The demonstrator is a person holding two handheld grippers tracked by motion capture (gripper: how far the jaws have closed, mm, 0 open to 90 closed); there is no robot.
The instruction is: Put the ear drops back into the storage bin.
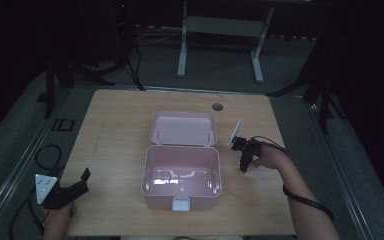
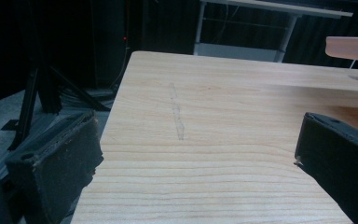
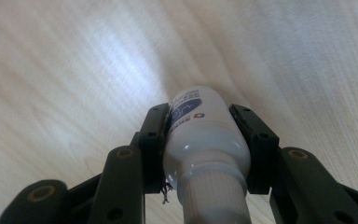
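While the high view is dim, it shows a wooden table [image 1: 110, 120] with an open pink box [image 1: 181, 177] at its middle, the lid [image 1: 183, 129] folded back flat behind it, so the inside is free to take something from above. The right gripper [image 1: 243, 161] points down at the tabletop just to the right of the box, held by a hand [image 1: 270, 156] near the table's right side. The left gripper [image 1: 72, 189] rests at the near left corner, well apart from the box, seemingly parked out of the way.

In the left gripper view, the 2 jaws stand wide apart with nothing between them, over bare wood; an edge of the pink box shows at the far right. This gripper is open and idle.

In the right gripper view, the 2 jaws are clamped on a small white bottle [image 3: 207, 140], pads pressing its sides just above the ribbed cap [image 3: 214, 198], which points back toward the camera. The printed label faces up. The bottle lies low over the table; whether it touches I cannot tell. Gripping at the shoulder likely keeps it from slipping on the way to the box.
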